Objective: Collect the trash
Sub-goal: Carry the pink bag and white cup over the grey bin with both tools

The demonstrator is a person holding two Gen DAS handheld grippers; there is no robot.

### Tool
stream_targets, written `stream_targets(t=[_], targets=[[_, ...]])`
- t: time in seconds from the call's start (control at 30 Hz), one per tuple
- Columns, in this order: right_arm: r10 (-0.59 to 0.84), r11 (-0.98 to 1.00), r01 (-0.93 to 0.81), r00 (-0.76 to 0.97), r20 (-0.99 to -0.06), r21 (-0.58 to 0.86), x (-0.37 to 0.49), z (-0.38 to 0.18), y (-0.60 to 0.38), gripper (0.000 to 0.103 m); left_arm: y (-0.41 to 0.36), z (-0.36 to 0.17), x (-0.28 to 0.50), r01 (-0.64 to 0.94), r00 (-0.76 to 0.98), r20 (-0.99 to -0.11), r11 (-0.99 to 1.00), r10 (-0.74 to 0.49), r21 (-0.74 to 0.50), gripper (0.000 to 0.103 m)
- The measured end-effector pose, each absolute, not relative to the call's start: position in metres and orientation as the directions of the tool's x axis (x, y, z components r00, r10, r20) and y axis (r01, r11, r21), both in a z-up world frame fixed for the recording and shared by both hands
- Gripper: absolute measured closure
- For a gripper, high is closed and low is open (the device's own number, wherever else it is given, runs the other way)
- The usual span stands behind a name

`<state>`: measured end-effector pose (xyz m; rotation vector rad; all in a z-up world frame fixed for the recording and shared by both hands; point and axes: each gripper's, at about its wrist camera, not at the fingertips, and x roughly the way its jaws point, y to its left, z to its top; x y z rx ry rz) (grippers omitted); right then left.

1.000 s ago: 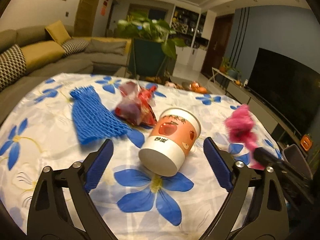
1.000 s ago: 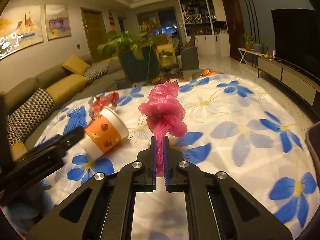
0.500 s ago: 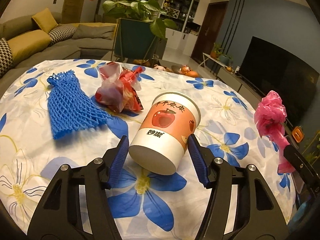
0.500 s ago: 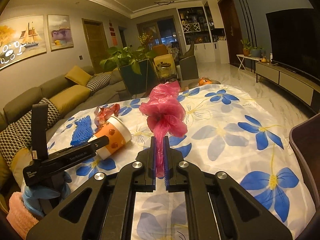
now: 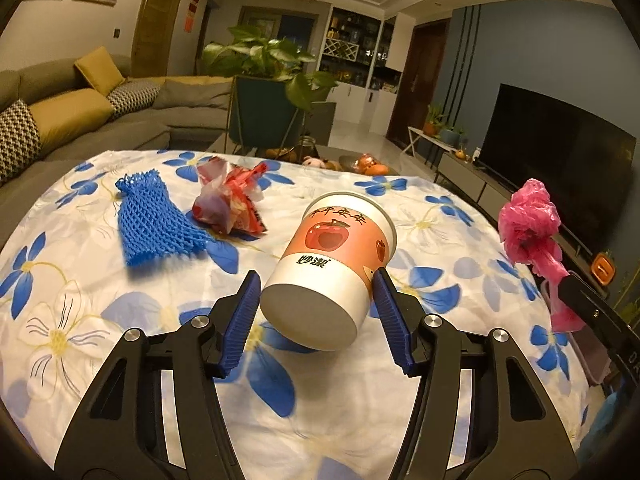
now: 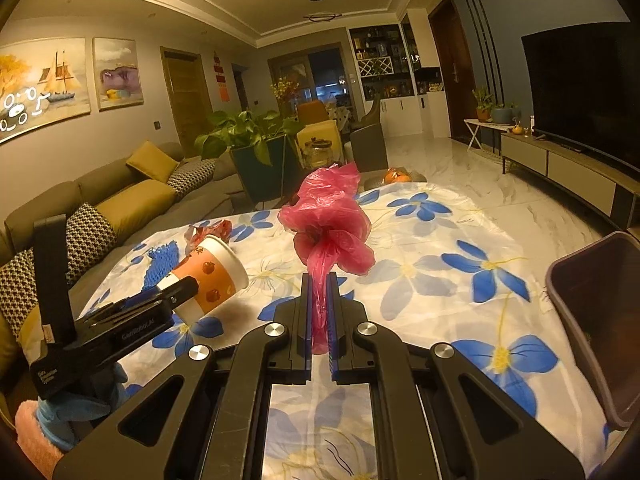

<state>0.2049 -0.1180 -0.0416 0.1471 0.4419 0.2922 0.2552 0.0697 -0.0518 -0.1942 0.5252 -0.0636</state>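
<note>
Gripping the paper cup (image 5: 332, 268) is the step in hand. L gripper (image 5: 316, 304) has its blue ribbed pads on both sides of the cup's white base end; cup is tilted, base toward the camera, rim pointing far. Right wrist view shows the cup (image 6: 210, 276) raised off the floral tablecloth (image 6: 440, 248) w/ a shadow below, so it is judged clamped and lifted, not just straddled. R gripper (image 6: 319, 316) has its fingers pressed nearly together, pinching the tail of a crumpled pink plastic bag (image 6: 330, 220); the bag's bulk stands above the fingertips.

Remaining trash on the cloth, far left: blue foam net sleeve (image 5: 154, 220) and red snack wrapper (image 5: 230, 204), near each other, both untouched.

Dark bin (image 6: 600, 320) sits at the table's near right edge, rim open toward the cloth.

Next move, est.: carry both loads right to the bin, pink bag first since R gripper is nearer. Req.: keep clamp force on the cup moderate, as thin paper wall may crush or slip; clear the bin rim before release. Then return for sleeve + wrapper.
</note>
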Motion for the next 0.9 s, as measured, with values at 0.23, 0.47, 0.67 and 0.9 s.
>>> stream_targets(t=[0.23,0.47,0.67,0.9], targets=[[0.293,0.952,-0.231,0.879,-0.376,0.200,0.192,-0.035,-0.137,0.096,0.045,-0.035,0.234,0.042,0.881,-0.455,0.979,-0.131,-0.199,0.046],[0.261,0.959,-0.201,0.899,-0.351,0.199,0.174,-0.027,-0.161,0.096,0.010,-0.022,0.219,0.091,0.887,-0.431,0.978,-0.165,-0.187,0.046],[0.220,0.967,-0.161,0.917,-0.332,0.196,0.161,-0.024,-0.189,0.096,-0.020,-0.014,0.212,0.137,0.888,-0.413,0.973,-0.204,-0.185,0.046],[0.163,0.975,-0.104,0.936,-0.313,0.197,0.149,-0.021,-0.224,0.096,-0.059,-0.007,0.208,0.200,0.880,-0.396,0.961,-0.262,-0.191,0.046]])
